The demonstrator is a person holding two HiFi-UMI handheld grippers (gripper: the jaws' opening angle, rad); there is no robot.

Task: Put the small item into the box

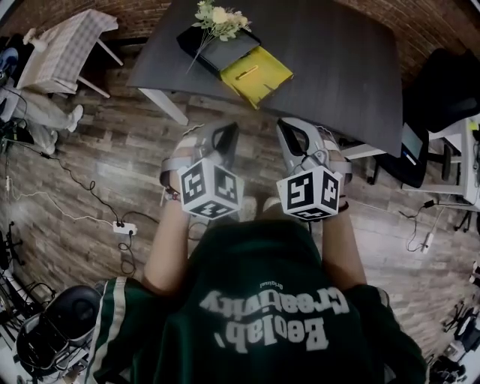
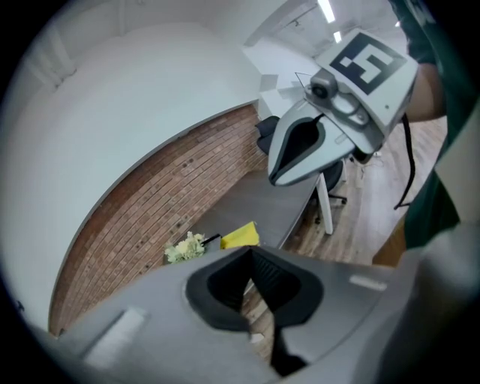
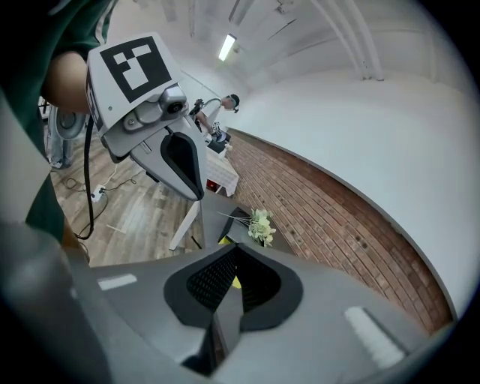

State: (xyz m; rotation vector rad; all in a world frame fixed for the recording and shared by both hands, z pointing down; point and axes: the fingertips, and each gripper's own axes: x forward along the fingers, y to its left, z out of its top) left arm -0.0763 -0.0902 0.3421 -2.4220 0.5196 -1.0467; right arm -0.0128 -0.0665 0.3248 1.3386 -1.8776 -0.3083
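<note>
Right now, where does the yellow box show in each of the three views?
Head view: yellow box at top centre, near the front edge of the dark table.
Left gripper view: yellow box just below the picture's centre.
Right gripper view: only a yellow sliver just below centre, mostly hidden.
Shared landmark: the pale flower bunch lying beside it.

Dim head view, brighter gripper views.
Lit by ceiling strip (image 3: 226, 46); heavy fisheye bending, dark rounded corners, foreground soft.
</note>
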